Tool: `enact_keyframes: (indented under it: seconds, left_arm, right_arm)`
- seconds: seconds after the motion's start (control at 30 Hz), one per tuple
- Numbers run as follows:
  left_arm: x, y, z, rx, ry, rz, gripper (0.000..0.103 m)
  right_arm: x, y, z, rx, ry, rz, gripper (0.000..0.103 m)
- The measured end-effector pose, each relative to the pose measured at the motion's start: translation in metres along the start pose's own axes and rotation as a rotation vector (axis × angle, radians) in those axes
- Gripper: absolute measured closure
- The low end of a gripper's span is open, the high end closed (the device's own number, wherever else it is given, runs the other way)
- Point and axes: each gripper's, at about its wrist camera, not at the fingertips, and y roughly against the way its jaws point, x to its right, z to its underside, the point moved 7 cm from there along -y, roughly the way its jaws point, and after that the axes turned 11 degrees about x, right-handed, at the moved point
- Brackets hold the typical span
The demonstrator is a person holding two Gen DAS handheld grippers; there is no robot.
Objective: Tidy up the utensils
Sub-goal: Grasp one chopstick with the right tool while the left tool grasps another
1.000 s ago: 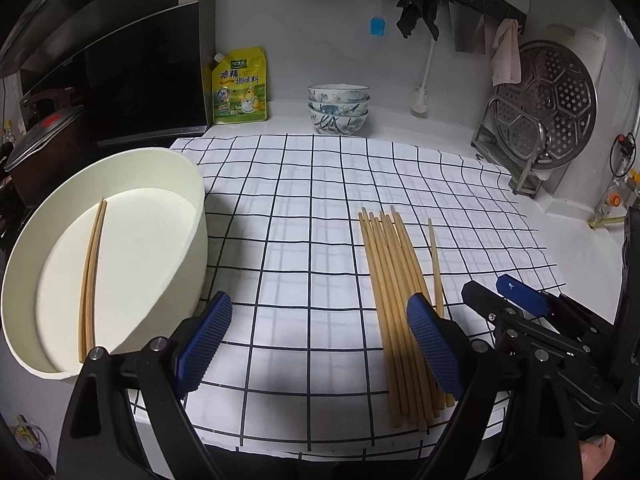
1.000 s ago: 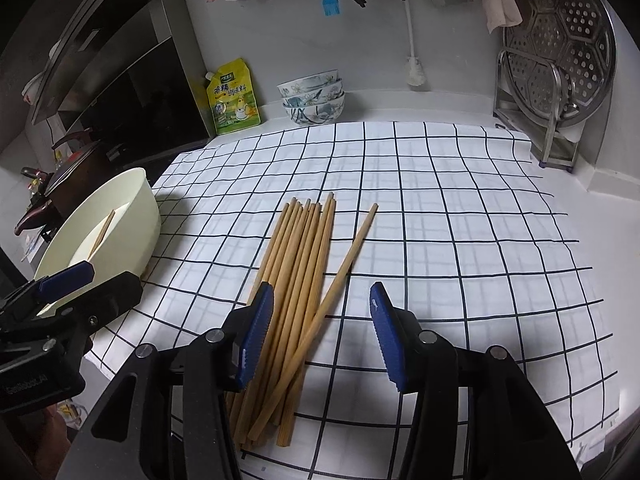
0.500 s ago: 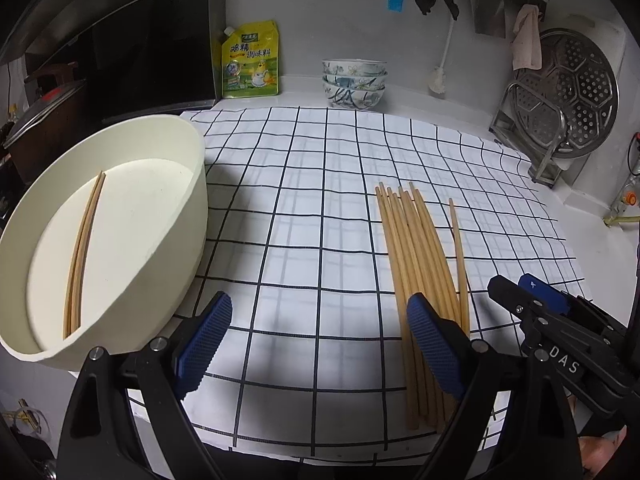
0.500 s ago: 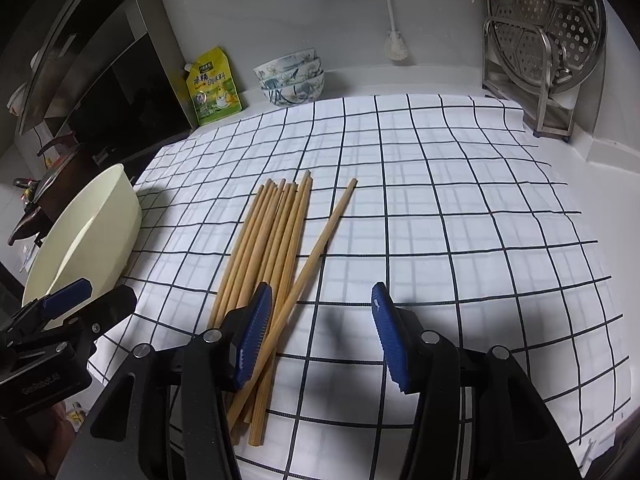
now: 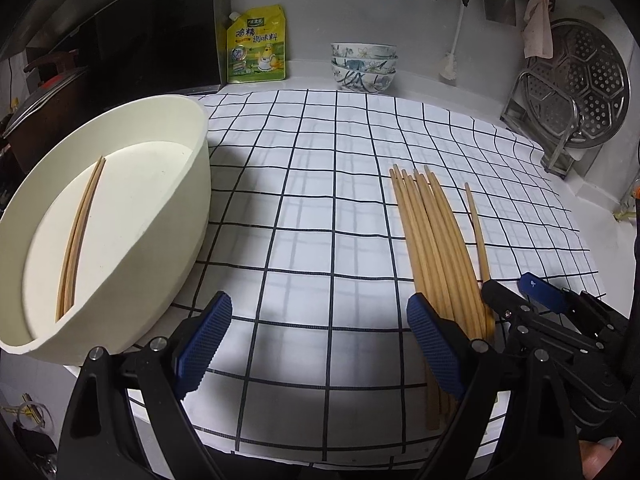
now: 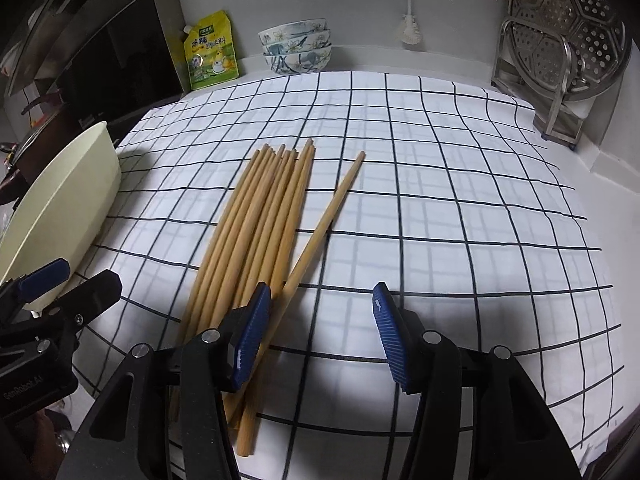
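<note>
Chopsticks (image 6: 256, 240) lie in a loose bundle on the checked cloth (image 6: 440, 200) over the bench, w/ one stray chopstick (image 6: 324, 224) angled off toward 1 o'clock from the bundle's near end. Right gripper (image 6: 320, 336) hangs just above that near end, jaws about half open, nothing between the pads; its left finger (image 6: 250, 332) sits over the stray stick's lower shaft, so the stick is outside the gap, not in it. Left gripper (image 5: 320, 348) is spread wide & empty over bare cloth, the bundle at its 3 o'clock, partly behind its right finger (image 5: 434, 348). Further out at 9 o'clock is the cream basin (image 5: 120, 240), w/ a pair of chopsticks (image 5: 78, 236) already lying flat inside, so prob. the sorting is under way & the step in hand is picking the next stick(s). To do it well, imo: shift the right gripper toward 9 o'clock so the stray stick sits centred between the pads, come down till the tips nearly meet the cloth, close across the shaft not along it, & avoid pinching fabric. Grip near the thick end, lift level so neighbours aren't dragged. Beyond, at 12 o'clock, stacked bowls (image 6: 296, 50) & a yellow pouch (image 6: 210, 56) stand well clear.
</note>
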Motion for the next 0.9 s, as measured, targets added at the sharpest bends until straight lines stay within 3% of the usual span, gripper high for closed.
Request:
enact_keyframes:
  seconds: [0.37,0.9]
  left_arm:
    - [0.019,-0.021,0.009,-0.042,-0.018,0.028,0.015]
    - [0.028,-0.038,0.012,-0.04,-0.056,-0.006,0.011]
  right_arm:
    - [0.027,0.0,0.004,-0.011,-0.007,0.044,0.052]
    - [0.035,0.002,0.005,-0.012,0.005,0.056,0.052]
